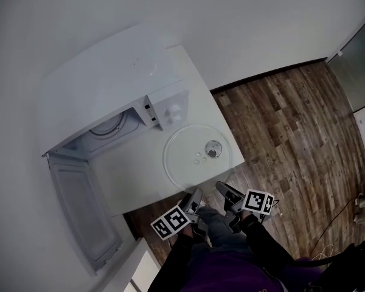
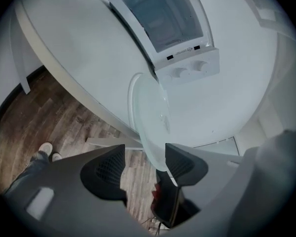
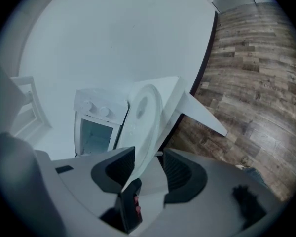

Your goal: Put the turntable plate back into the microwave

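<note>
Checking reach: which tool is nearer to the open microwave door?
Left. The left tool is at the near rim of the plate, on the side of the door; the right tool is beside it, farther away.

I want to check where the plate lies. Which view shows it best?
The head view: the whole round plate lies on the table in front of the microwave. Both gripper views show the plate foreshortened, from its near rim.
</note>
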